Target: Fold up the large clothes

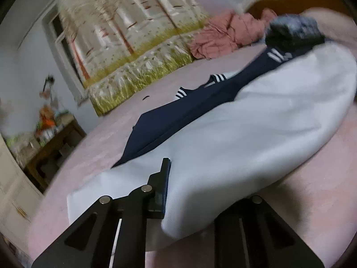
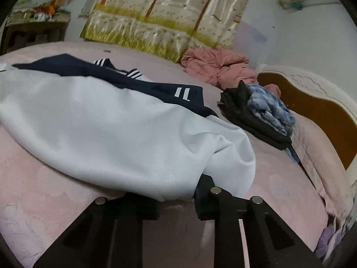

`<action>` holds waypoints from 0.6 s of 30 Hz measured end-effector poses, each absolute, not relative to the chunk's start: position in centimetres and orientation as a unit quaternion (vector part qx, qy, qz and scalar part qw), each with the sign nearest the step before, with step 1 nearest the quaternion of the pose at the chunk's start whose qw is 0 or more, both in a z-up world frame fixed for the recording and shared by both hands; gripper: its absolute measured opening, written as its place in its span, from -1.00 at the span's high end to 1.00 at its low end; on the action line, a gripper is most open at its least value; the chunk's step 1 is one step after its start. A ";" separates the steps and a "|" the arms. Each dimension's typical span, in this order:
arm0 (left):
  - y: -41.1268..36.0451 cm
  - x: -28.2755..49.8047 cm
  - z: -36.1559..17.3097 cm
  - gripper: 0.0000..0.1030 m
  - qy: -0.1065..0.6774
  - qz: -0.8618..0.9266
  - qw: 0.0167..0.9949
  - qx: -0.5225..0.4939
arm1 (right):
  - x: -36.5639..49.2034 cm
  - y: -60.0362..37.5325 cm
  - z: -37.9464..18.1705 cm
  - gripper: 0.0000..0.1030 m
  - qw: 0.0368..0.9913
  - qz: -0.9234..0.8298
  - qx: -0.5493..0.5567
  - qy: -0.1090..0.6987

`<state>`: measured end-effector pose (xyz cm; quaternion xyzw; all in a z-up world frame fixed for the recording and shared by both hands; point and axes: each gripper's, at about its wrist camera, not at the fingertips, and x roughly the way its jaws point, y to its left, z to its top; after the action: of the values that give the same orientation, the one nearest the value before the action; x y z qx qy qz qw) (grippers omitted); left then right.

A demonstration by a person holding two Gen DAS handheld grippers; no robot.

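Gripping white jacket [image 2: 111, 134], left finger [image 1: 164, 178] exposed

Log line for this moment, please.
stage: hem grasped | left tongs: shut on white-and-navy garment | right tongs: shut on same | surface: pink bed

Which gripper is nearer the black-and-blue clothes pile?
Right. The right gripper grips the white garment beside the pile; the left gripper holds its far end.

Bare bed [image 2: 44, 178] lay open at my near left; folded clothes [image 2: 258, 116] and headboard [image 2: 312, 102] blocked the right.
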<state>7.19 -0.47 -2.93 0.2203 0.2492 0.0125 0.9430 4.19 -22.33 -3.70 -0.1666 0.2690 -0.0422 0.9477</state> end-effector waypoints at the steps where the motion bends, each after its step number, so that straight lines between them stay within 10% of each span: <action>1: 0.1 6.9 -2.4 0.67 0.247 0.008 0.948 0.199 | 3.5 -22.5 -3.5 0.59 0.951 -0.036 -0.153 0.266; 10: 2.0 2.5 -0.1 0.66 0.232 -0.016 0.962 0.147 | -2.9 -22.3 -1.3 0.60 0.961 0.001 -0.120 0.249; 18: 3.2 1.4 -3.2 0.17 0.247 -0.040 0.965 0.081 | -2.9 -23.7 -4.7 0.35 0.962 0.000 -0.068 0.266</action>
<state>1.38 3.21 -3.19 0.0813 0.2470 -0.0401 0.9648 -2.92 -23.74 -4.68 -0.0677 0.2662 0.0003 0.9615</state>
